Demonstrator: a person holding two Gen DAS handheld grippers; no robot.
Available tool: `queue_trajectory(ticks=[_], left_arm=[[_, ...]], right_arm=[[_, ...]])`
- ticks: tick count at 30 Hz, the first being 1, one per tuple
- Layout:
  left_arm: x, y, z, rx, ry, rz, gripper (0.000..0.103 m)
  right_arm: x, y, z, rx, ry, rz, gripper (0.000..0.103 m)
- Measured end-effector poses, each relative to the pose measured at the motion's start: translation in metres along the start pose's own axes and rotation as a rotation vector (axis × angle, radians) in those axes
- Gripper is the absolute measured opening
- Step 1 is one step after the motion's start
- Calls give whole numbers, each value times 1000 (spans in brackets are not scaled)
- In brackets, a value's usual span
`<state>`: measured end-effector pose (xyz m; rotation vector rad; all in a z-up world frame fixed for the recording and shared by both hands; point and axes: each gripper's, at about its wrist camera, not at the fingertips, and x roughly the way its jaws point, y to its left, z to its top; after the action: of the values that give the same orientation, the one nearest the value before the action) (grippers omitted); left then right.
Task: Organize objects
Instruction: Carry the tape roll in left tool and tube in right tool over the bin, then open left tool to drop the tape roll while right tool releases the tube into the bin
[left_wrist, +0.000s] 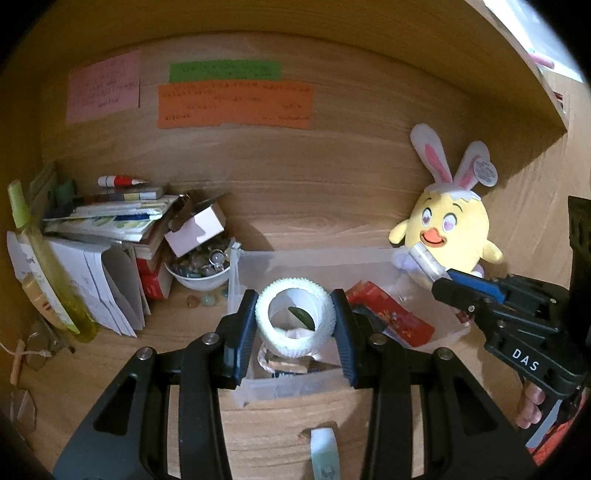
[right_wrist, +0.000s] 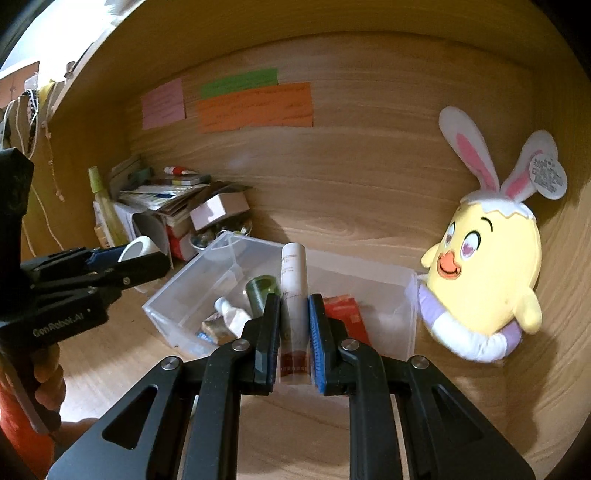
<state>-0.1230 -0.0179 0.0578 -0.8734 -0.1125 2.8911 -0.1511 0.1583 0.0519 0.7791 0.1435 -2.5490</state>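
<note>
My left gripper (left_wrist: 295, 317) is shut on a white tape roll (left_wrist: 295, 321) and holds it over the near end of a clear plastic bin (left_wrist: 258, 391). It shows in the right wrist view (right_wrist: 142, 258) with the roll (right_wrist: 138, 248) left of the bin (right_wrist: 166, 314). My right gripper (right_wrist: 293, 299) is shut on a clear tube (right_wrist: 293, 280) with a red base, held above the bin. In the left wrist view it (left_wrist: 443, 282) holds the tube (left_wrist: 428, 262) over the bin's right end. The bin holds a red packet (left_wrist: 391, 317), a green roll (right_wrist: 260, 290) and a small bottle (right_wrist: 232, 315).
A yellow chick plush with bunny ears (left_wrist: 448, 225) leans on the back wall right of the bin. A bowl of glass beads (left_wrist: 201, 266), a small box (left_wrist: 195, 229), stacked books (left_wrist: 110, 218) and a yellow-green bottle (left_wrist: 44, 266) crowd the left. A tape strip (left_wrist: 325, 454) lies near.
</note>
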Motion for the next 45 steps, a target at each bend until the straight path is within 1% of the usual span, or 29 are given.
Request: queue_trajectory(ticks=[2, 7, 17, 22, 29, 34, 35, 36, 37, 38, 39, 40, 41, 45], left_arm=[[3, 1, 2, -1, 4, 2, 39], [22, -2, 2, 19, 47, 3, 39], [63, -7, -11, 47, 140, 15, 39], [76, -3, -14, 33, 183, -13, 39], [85, -6, -17, 46, 205, -30, 39], [84, -8, -18, 62, 201, -30, 39], [83, -7, -18, 62, 201, -32, 41], [82, -7, -18, 61, 199, -33, 46], [81, -7, -18, 58, 196, -32, 49], [80, -7, -17, 56, 191, -29, 54], [78, -7, -17, 55, 184, -27, 55], [77, -7, -16, 56, 181, -27, 56], [75, -7, -16, 56, 178, -27, 57], [64, -7, -15, 56, 168, -29, 65]], right_arm=[[4, -3, 4, -3, 1, -12, 14], [16, -9, 7, 5, 17, -28, 14], [51, -22, -8, 21, 103, -36, 14], [62, -28, -14, 25, 139, -42, 14], [78, -32, -19, 22, 184, -52, 14], [85, -30, -23, 17, 209, -62, 14], [86, -29, -24, 13, 210, -64, 14], [86, -28, -23, 11, 208, -65, 14], [87, -27, -23, 8, 209, -65, 16], [86, -27, -23, 6, 209, -64, 22], [86, -27, -23, 7, 211, -64, 27], [86, -26, -23, 8, 210, -67, 37], [84, -26, -23, 8, 202, -73, 44], [79, -26, -20, 5, 171, -84, 53]])
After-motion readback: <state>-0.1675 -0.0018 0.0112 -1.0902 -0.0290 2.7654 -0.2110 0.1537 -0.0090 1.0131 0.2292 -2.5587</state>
